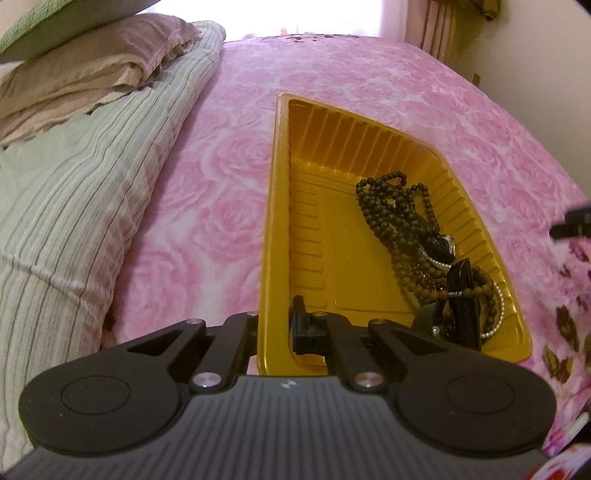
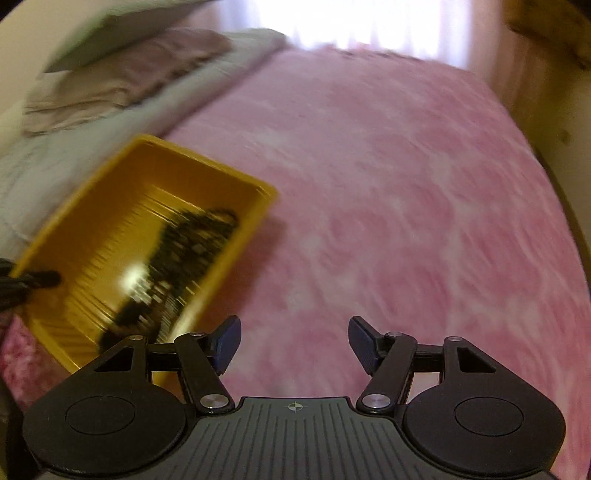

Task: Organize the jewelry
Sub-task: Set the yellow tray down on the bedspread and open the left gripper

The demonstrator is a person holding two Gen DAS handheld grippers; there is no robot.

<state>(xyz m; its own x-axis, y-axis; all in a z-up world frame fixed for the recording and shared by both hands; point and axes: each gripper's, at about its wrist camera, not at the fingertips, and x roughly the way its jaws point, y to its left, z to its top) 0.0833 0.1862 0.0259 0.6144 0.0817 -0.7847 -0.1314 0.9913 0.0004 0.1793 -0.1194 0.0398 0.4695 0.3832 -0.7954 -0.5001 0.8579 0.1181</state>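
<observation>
Left gripper (image 1: 275, 325) clamped on near wall of yellow tray (image 1: 275, 192), one finger outside the wall, the other inside, jaws nearly closed with only the thin plastic between them; tray resting on pink rose-patterned bedspread (image 1: 207, 177)

Jewelry heaped along right side of tray: dark beaded necklace (image 1: 388, 206) at the far end of the heap, brown bead strands (image 1: 428, 273) tangled nearer, a thin string of pale pearl-like beads (image 1: 496, 317) curving by the right wall, black strap-like pieces (image 1: 461, 295) lying over the beads; exact kind of these black pieces hard to tell. Left part of tray floor bare, ribbed

Striped grey-green quilt (image 1: 92, 192) bunched to the left of tray, folded brownish cloth (image 1: 92, 70) stacked on top of it at the far end. Dark tip at the right edge of left wrist view, too little visible to name

Right gripper (image 2: 294, 341) well above bedspread (image 2: 406, 206), jaws wide apart, blue pads (image 2: 229, 341) facing each other, nothing between them. Right wrist view strongly blurred: tray (image 2: 110, 199) down-left of this gripper, apart from it, jewelry (image 2: 184, 258) a dark smear inside. Quilt (image 2: 55, 170) beyond tray, bright curtained window (image 2: 351, 22) at far end of bed
</observation>
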